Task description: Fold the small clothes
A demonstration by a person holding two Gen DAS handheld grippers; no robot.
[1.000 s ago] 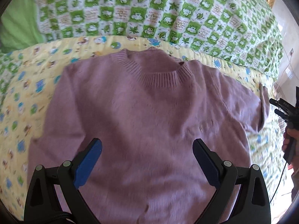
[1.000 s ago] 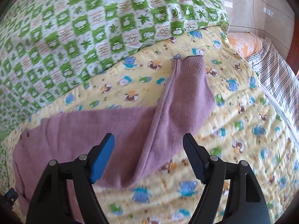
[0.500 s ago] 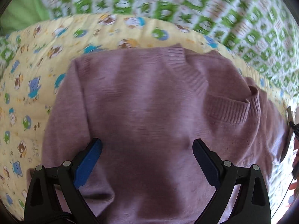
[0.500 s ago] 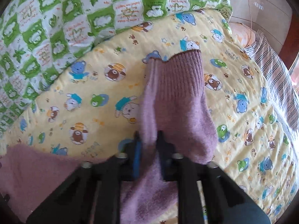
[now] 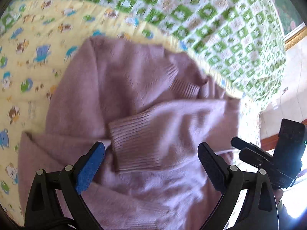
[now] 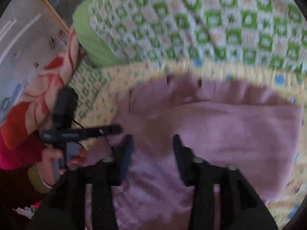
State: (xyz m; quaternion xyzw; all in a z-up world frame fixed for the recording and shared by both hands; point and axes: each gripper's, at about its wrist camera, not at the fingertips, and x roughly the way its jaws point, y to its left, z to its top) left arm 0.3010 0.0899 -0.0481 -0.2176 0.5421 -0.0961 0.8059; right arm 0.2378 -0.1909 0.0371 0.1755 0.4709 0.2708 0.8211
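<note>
One fuzzy mauve knit sweater (image 5: 134,88), ribbed cuff (image 5: 134,143) folded across; left gripper (image 5: 151,161) spread, right gripper (image 6: 152,149) opening, empty.

Both wrist views look steeply down, close over the same mauve sweater (image 5: 134,95) from opposite sides.

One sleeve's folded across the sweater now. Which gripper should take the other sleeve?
Left, probably. The left gripper hangs open over the sweater, nearest the unfolded sleeve by the yellow quilt. The right gripper, jaws opening and empty, sits by the folded sleeve.
</note>
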